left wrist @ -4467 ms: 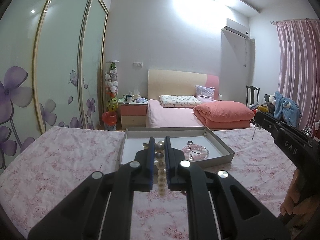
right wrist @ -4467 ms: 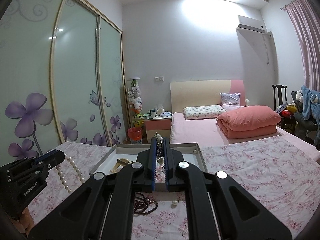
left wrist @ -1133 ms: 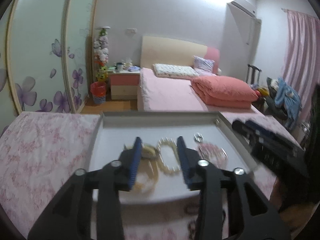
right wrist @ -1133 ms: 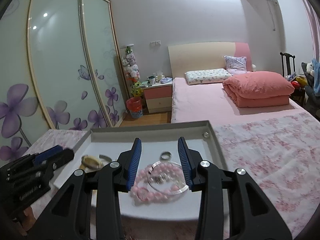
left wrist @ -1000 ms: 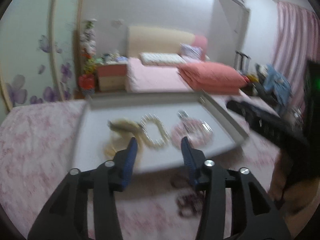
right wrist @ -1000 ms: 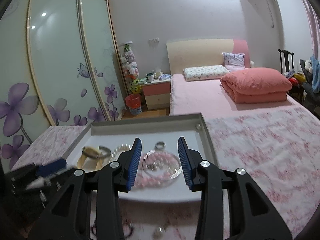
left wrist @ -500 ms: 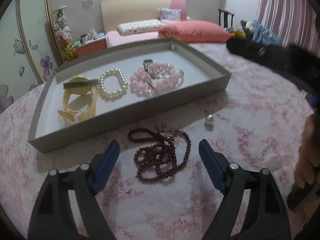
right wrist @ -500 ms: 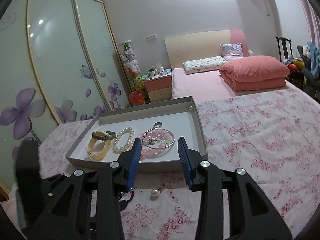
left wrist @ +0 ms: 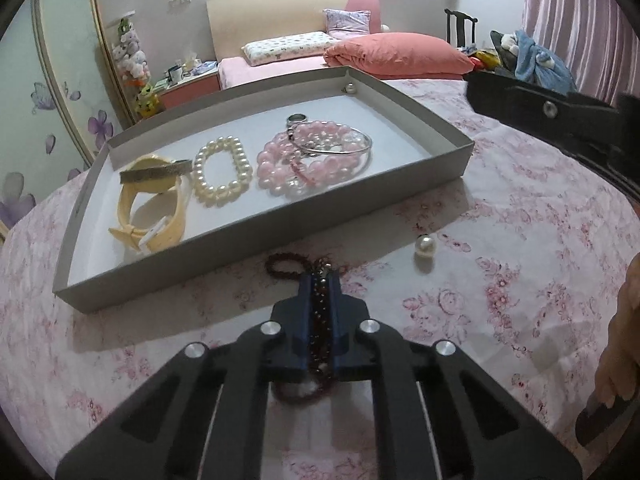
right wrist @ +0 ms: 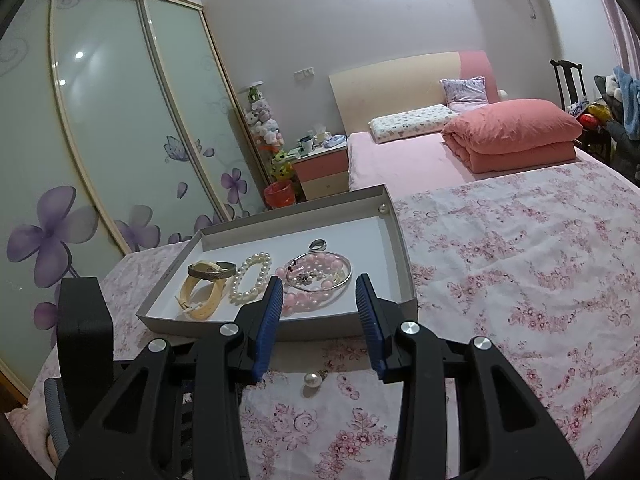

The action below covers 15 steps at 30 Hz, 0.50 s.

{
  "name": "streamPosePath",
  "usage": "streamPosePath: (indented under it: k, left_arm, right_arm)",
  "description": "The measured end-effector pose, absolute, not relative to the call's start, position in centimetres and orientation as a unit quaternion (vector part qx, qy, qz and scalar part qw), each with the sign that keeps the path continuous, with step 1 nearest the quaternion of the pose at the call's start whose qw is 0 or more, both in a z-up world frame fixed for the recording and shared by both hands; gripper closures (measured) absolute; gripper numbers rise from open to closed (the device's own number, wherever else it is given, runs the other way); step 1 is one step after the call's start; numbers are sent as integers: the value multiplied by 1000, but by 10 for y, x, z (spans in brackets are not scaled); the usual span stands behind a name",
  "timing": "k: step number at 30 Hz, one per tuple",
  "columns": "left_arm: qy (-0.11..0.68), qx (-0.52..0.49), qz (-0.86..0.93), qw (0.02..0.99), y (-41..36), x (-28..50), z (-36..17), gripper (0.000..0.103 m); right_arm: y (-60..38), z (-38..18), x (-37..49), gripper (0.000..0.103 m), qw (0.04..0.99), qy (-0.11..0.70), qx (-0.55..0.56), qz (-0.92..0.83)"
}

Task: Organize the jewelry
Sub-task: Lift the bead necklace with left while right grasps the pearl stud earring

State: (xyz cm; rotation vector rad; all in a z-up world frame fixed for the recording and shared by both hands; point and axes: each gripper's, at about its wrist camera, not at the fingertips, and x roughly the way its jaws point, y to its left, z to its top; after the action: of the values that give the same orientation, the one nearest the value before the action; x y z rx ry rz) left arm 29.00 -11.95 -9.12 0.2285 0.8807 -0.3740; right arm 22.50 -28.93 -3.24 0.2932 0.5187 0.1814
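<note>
Dark red beads [left wrist: 320, 312] lie on the floral counter [left wrist: 500, 280] just in front of the tray [left wrist: 256, 232], pinched between the left tool's [left wrist: 320, 280] shut jaws. Loose loops hang out past both ends of the pads (a hasty lift could snag them on the tray wall or let strands slip free). A lone pearl [left wrist: 425, 246] sits nearby and may roll. The right tool [right wrist: 318, 304] hovers partly open, empty. Inside the tray: yellow strap [left wrist: 156, 216], pearl bracelet [left wrist: 222, 172], pink beads [left wrist: 304, 164], silver bangle [left wrist: 340, 144], ring [left wrist: 298, 119].
</note>
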Motion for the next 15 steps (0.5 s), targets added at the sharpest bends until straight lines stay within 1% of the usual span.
streamPosePath:
  k: [3,8,11,15]
  left_arm:
    - [423,106,-172,883,-105,287,-91,94]
    - [426,96,-135,889,-57,274,-89,94]
    - [433,80,-97,892,-16,267,-88,94]
    - [434,64,-76,896,14,256,-87,94]
  right_arm:
    - [-289,-31,223,64,952,255,143,91]
    - [-283,-30,221,64,948,268,135,104]
    - [-276,-33,219,64,944,287,119,110]
    - [-263,-41,220,64,937,320,84,111]
